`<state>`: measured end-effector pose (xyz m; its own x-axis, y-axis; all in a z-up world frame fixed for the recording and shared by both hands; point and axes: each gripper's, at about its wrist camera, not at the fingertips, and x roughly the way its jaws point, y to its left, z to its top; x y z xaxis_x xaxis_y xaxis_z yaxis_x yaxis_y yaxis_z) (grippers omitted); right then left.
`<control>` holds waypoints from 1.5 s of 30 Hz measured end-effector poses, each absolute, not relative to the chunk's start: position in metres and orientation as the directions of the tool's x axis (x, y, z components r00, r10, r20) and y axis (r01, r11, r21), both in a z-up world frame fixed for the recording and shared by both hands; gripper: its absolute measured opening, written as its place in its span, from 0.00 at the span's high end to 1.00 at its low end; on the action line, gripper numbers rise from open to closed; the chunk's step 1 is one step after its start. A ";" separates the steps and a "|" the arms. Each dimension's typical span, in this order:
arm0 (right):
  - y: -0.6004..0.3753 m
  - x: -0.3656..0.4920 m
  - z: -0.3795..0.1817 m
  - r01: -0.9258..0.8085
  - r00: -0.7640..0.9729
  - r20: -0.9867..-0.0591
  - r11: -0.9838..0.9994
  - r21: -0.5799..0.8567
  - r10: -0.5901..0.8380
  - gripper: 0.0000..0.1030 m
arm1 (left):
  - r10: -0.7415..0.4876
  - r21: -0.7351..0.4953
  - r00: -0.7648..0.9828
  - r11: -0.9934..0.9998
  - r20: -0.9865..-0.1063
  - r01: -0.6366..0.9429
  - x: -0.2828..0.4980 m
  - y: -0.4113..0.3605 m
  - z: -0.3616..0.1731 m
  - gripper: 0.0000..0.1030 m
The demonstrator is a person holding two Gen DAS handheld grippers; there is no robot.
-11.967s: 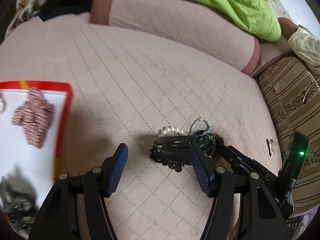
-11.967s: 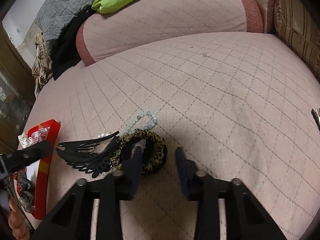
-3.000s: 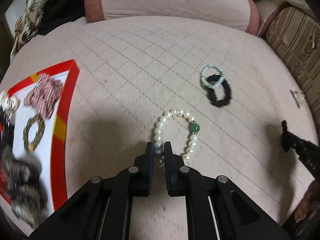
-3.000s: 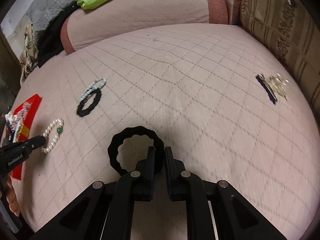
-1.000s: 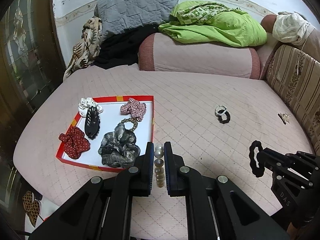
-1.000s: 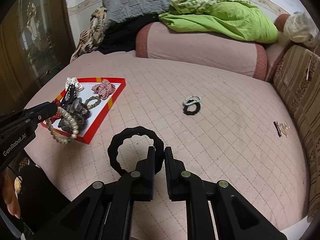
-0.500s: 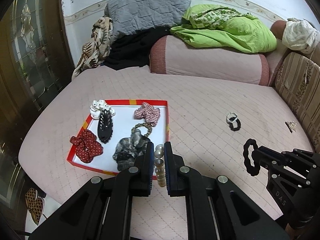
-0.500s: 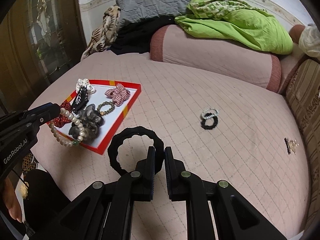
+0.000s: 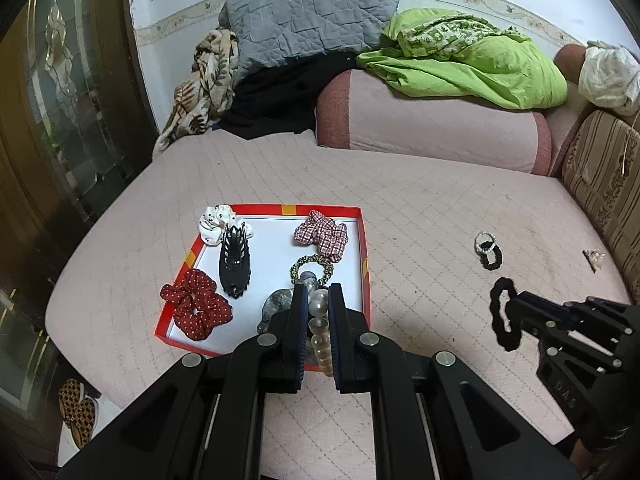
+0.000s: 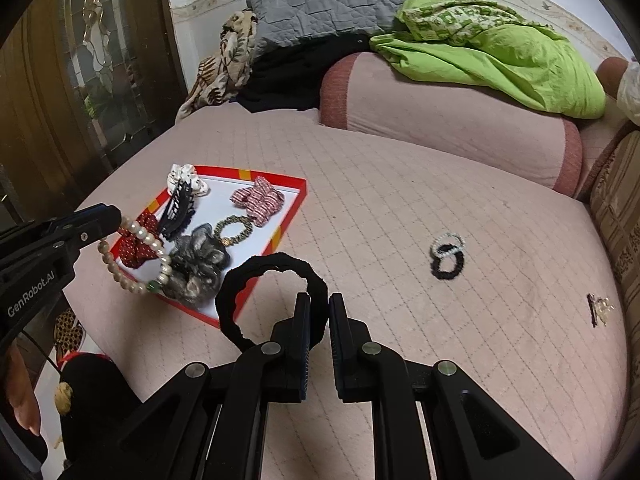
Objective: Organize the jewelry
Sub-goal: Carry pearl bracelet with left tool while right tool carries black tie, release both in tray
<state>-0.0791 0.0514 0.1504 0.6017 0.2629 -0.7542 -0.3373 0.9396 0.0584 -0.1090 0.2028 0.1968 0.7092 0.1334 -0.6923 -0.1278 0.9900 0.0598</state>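
Note:
My left gripper (image 9: 318, 300) is shut on a pearl bracelet (image 9: 319, 334), which hangs in a loop with a green bead in the right wrist view (image 10: 134, 258). It hovers over the near edge of the red-rimmed tray (image 9: 363, 240), which lies on the pink bed. My right gripper (image 10: 319, 308) is shut on a black scrunchie (image 10: 240, 280), held in the air to the right of the tray (image 10: 292, 208). In the tray lie a black claw clip (image 9: 234, 260), a red dotted scrunchie (image 9: 196, 308), a plaid scrunchie (image 9: 322, 234), a white one (image 9: 216, 218), a leopard hair tie (image 9: 312, 266) and a grey scrunchie (image 10: 196, 264).
A black hair tie with a bead bracelet (image 9: 488, 250) lies on the pink quilt (image 9: 420, 208) to the right. A small hair clip (image 10: 598, 308) lies near the striped cushion (image 9: 604, 184). A bolster, green blanket and grey pillow line the back. Slippers (image 9: 78, 408) sit on the floor left.
Both grippers have drifted left toward the tray with their loads still gripped; the tray now sits closer under the left gripper and nearer the right one.

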 end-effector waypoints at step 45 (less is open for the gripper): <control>0.217 0.105 0.047 -0.455 0.360 -0.849 0.867 0.204 0.388 0.89 | -0.059 -0.185 0.524 0.964 -0.850 -0.192 0.111 0.359 0.095 0.91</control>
<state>0.1053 0.2173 0.0468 0.3596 0.3877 -0.8488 -0.4546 0.8671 0.2036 0.1111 0.3593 0.0945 0.5241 -0.0589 -0.8496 -0.1921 0.9637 -0.1854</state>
